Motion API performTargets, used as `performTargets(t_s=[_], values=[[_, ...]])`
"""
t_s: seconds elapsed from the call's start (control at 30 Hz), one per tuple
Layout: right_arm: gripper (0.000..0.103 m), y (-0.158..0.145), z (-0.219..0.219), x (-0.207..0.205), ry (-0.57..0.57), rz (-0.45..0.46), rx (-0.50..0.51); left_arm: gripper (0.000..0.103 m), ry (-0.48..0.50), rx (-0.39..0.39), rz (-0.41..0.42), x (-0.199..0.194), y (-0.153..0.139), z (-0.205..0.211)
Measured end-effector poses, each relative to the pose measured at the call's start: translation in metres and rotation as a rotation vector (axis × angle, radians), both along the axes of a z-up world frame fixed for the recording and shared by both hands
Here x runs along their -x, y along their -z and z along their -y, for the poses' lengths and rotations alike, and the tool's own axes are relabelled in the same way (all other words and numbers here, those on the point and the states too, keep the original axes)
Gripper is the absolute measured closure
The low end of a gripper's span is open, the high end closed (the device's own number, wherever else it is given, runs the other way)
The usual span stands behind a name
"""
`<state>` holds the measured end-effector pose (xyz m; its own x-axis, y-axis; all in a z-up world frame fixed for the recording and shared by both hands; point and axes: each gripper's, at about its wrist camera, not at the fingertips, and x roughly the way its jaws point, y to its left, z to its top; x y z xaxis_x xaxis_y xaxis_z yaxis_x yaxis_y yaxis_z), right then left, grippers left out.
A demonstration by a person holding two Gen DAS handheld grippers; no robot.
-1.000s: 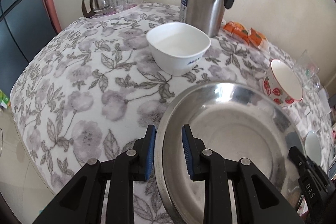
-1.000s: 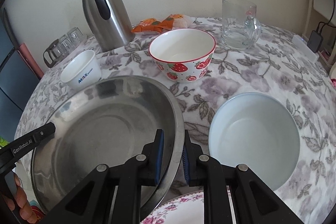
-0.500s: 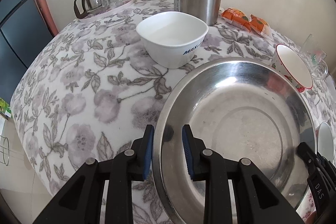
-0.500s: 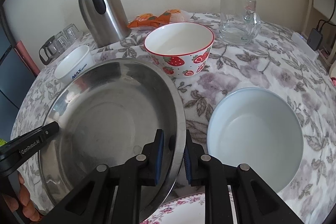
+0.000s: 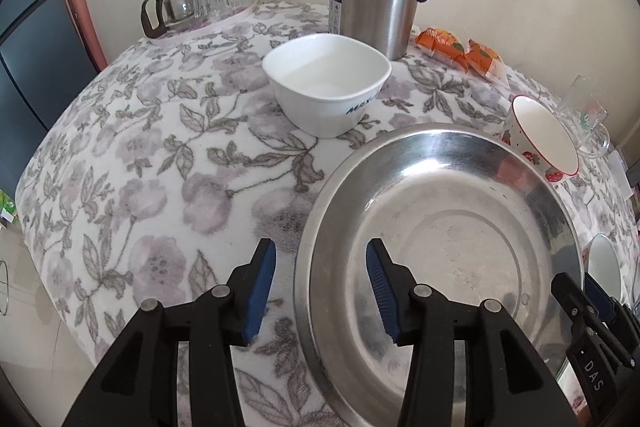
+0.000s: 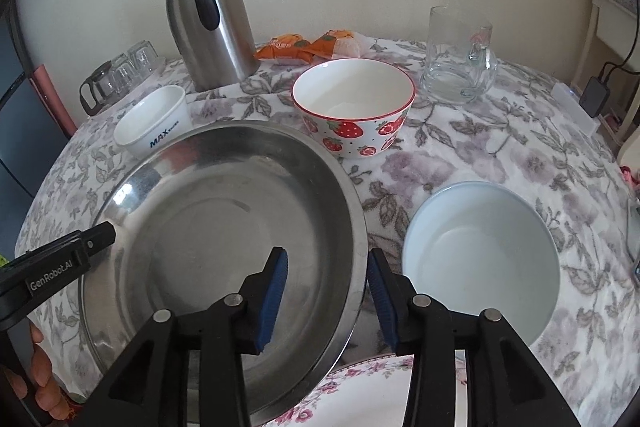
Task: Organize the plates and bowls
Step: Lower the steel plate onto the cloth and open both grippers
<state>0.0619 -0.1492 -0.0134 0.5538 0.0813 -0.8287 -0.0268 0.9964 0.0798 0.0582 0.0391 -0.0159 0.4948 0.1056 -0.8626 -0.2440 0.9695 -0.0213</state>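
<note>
I have both sets of jaws just opened, each straddling the rim of the steel plate [image 6: 224, 227] without pressing it: left gripper [image 5: 320, 291] at its left edge, right gripper [image 6: 326, 291] at its right. The plate overlaps a floral plate [image 6: 360, 399] nearby. Risk: a pad catching the thin, polished rim on withdrawal could drag it into the glossy strawberry bowl [image 6: 354, 107] or the round pale bowl [image 6: 480, 259].

The floral-rimmed white plate [image 6: 360, 395] at lower centre is cut off by the frame's bottom edge and overlapped by the round steel basin [image 6: 208, 227].
</note>
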Motion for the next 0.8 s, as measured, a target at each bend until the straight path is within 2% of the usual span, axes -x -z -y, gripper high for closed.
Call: performTargets(t_s=[0.13, 0.2, 0.3, 0.47, 0.57, 0.8], values=[[0.058, -0.010, 0.001, 0.006, 0.006, 0.023, 0.000, 0.048, -0.002, 0.009, 0.014, 0.005, -0.005, -0.002], [0.051, -0.015, 0.001, 0.009, 0.006, 0.035, 0.000, 0.048, 0.000, 0.022, 0.008, 0.007, -0.005, -0.002], [0.050, -0.022, 0.001, 0.014, 0.008, 0.052, 0.009, 0.048, -0.006, 0.054, -0.005, 0.010, -0.005, -0.004], [0.050, -0.028, 0.007, 0.023, 0.033, 0.065, 0.011, 0.048, -0.082, 0.078, -0.027, 0.020, -0.004, -0.019], [0.050, -0.033, 0.014, 0.028, 0.060, 0.072, -0.001, 0.047, -0.144, 0.061, -0.035, 0.027, -0.005, -0.029], [0.050, -0.042, 0.027, 0.041, 0.107, 0.095, -0.019, 0.047, -0.223, 0.127, -0.034, 0.040, -0.005, -0.048]])
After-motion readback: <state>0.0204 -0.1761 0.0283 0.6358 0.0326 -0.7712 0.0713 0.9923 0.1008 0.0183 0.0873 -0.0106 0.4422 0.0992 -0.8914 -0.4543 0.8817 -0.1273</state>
